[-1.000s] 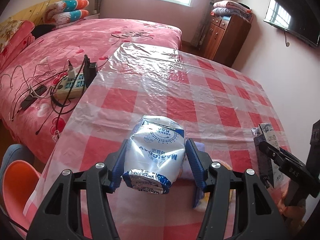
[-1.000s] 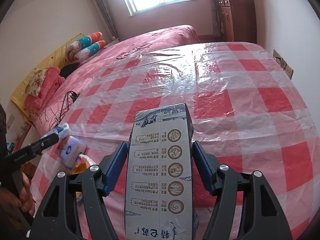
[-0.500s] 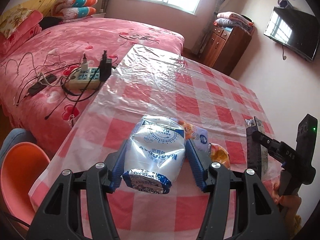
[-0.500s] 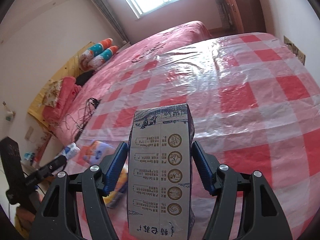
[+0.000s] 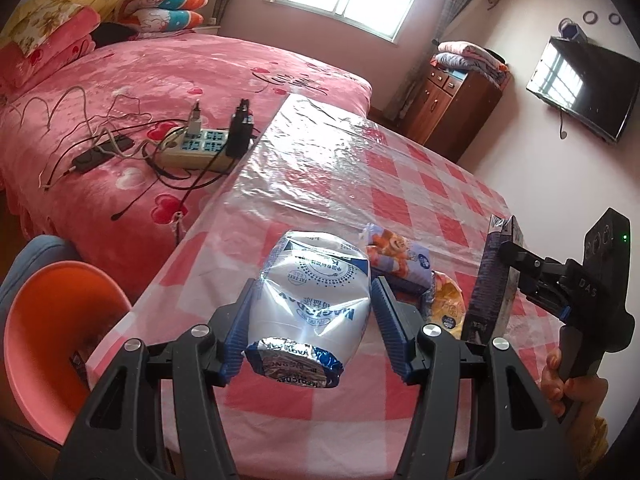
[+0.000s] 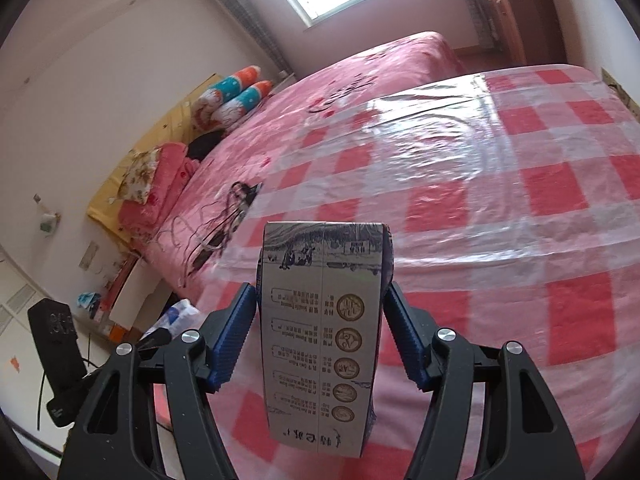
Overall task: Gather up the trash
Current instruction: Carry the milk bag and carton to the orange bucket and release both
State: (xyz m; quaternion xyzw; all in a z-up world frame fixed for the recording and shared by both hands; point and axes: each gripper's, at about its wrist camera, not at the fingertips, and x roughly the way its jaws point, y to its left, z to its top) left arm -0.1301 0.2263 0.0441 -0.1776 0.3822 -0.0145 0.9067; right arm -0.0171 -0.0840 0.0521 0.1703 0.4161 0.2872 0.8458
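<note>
My left gripper (image 5: 310, 316) is shut on a white and blue foil snack bag (image 5: 310, 304), held above the near edge of the red-checked table (image 5: 352, 184). My right gripper (image 6: 320, 316) is shut on a tall milk carton (image 6: 322, 332) with round gold seals; the carton also shows in the left wrist view (image 5: 490, 280), held by the right gripper (image 5: 516, 264) at the table's right side. A purple snack packet (image 5: 400, 260) and a yellow packet (image 5: 448, 304) lie on the table between the two grippers.
An orange basin (image 5: 52, 332) sits on a stool left of the table. A pink bed (image 5: 160, 92) with a power strip (image 5: 196, 148) and cables lies beyond. A wooden cabinet (image 5: 460, 108) and wall television (image 5: 580, 84) stand at the back right.
Both grippers have pulled back towards the near table edge and risen, each keeping its hold. The orange basin and the two packets on the table have come into the left view.
</note>
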